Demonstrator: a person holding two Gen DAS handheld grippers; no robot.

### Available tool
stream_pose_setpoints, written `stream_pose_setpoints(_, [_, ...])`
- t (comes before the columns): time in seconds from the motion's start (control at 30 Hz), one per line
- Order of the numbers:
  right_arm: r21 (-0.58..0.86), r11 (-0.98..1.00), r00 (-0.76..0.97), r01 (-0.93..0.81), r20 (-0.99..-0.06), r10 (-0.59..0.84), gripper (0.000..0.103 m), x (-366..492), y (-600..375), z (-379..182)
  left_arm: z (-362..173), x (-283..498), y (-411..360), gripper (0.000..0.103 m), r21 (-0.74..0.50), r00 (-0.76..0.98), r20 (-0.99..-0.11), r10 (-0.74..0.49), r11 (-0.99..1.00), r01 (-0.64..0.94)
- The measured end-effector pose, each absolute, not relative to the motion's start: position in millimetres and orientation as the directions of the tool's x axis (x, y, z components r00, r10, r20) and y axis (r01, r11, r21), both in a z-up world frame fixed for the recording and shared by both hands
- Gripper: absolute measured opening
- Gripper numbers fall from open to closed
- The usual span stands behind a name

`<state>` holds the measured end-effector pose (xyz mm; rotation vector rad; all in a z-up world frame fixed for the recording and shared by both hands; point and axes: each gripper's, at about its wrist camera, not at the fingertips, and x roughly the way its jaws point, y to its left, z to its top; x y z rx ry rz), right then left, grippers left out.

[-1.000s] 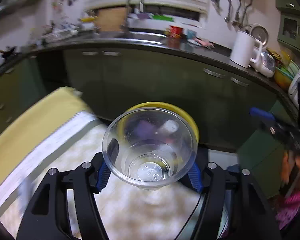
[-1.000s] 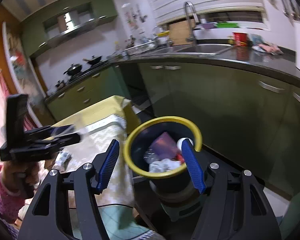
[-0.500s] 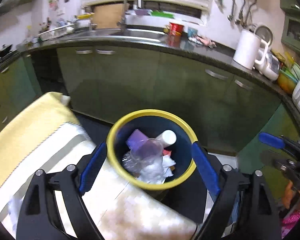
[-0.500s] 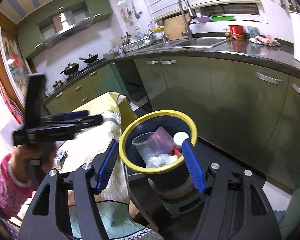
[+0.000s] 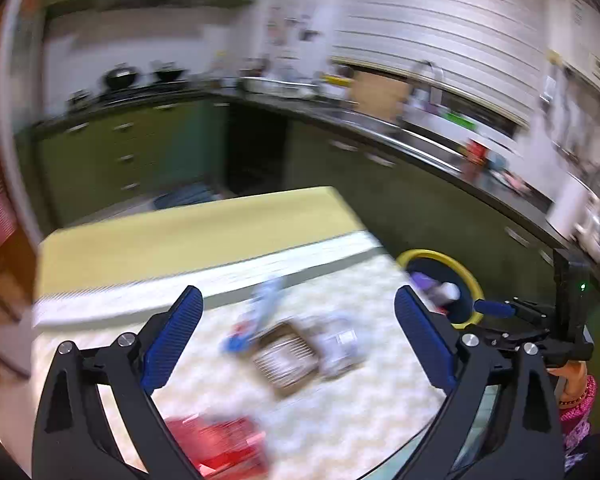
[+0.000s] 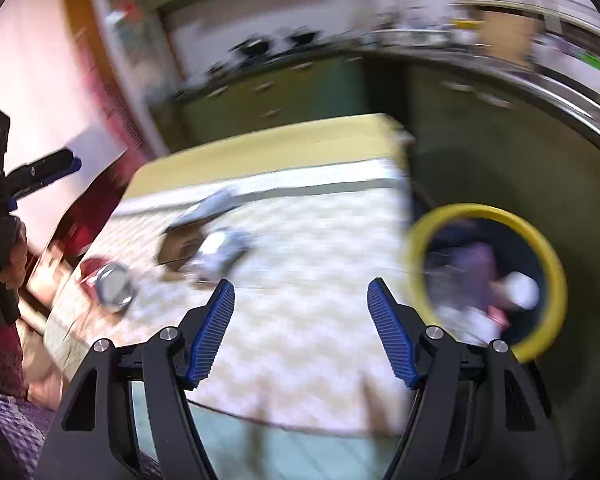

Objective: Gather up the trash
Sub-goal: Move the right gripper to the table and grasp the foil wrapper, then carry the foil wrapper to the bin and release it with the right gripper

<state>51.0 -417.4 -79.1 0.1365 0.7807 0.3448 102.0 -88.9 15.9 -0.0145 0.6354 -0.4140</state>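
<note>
Both views are blurred. My left gripper (image 5: pixel 300 336) hangs over the table, its jaws opening with nothing between them. Under it lie a blue wrapper (image 5: pixel 256 316), a brown box (image 5: pixel 286 358), a silvery packet (image 5: pixel 340 344) and something red (image 5: pixel 220 448). My right gripper (image 6: pixel 300 332) is also over the table with its jaws opening and empty. Ahead of it to the left are the brown box (image 6: pixel 180 248), the silvery packet (image 6: pixel 220 252) and a red can (image 6: pixel 108 280). The yellow-rimmed bin (image 6: pixel 480 210), holding trash, stands off the table's right edge.
The table has a pale patterned cloth (image 5: pixel 340 408) with a yellow band at its far side. Green cabinets (image 5: pixel 140 160) and a dark counter with a sink run behind. A hand in a pink sleeve (image 5: pixel 576 396) holds the right gripper. The bin (image 5: pixel 440 256) sits at the table's right corner.
The clear cup left my left gripper and dropped into the bin. Both views then swung left from the bin to the table, and the left jaws spread wider.
</note>
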Motion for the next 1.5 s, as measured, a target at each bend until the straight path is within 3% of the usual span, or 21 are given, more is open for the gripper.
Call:
stream_pose_setpoints(0.13, [0.269, 0.909, 0.576, -0.319, -0.706, 0.411, 0.065, 94.1, -363.4, -94.0, 1.5, 86.3, -45.9, 0.092, -0.143, 0.745, -0.589, -0.312, 0.948, 0.284])
stream_pose_setpoints(0.23, [0.284, 0.904, 0.519, -0.319, -0.746, 0.417, 0.057, 126.3, -331.4, -107.2, -6.4, 78.9, -30.4, 0.092, -0.170, 0.739, -0.591, -0.324, 0.945, 0.278])
stream_pose_setpoints(0.47, [0.288, 0.929, 0.476, -0.234, -0.799, 0.368, 0.053, 162.6, -317.1, -129.8, -14.0, 72.5, -19.6, 0.092, -0.182, 0.740, -0.574, -0.350, 0.936, 0.301])
stream_pose_setpoints(0.7, [0.292, 0.928, 0.451, -0.230, -0.813, 0.368, 0.044, 167.9, -310.3, -139.6, -22.0, 76.2, -29.0, 0.093, -0.174, 0.719, -0.582, -0.379, 0.922, 0.345])
stream_pose_setpoints(0.87, [0.271, 0.930, 0.471, -0.249, -0.805, 0.360, 0.023, 166.7, -301.0, -136.2, -24.5, 78.1, -33.5, 0.093, -0.176, 0.713, -0.583, -0.391, 0.917, 0.359])
stream_pose_setpoints(1.2, [0.259, 0.935, 0.579, -0.241, -0.735, 0.353, 0.022, 134.8, -336.2, -92.5, -18.5, 73.5, -43.0, 0.093, -0.151, 0.715, -0.573, -0.400, 0.910, 0.387])
stream_pose_setpoints(1.33, [0.224, 0.964, 0.664, -0.143, -0.700, 0.261, 0.022, 112.5, -395.6, -64.7, -14.5, 70.4, -50.4, 0.093, -0.139, 0.716, -0.565, -0.411, 0.902, 0.408])
stream_pose_setpoints(1.5, [0.176, 0.981, 0.670, 0.076, -0.738, 0.080, 0.024, 105.7, -490.0, -70.9, -13.2, 69.0, -62.2, 0.093, -0.133, 0.705, -0.564, -0.430, 0.890, 0.436])
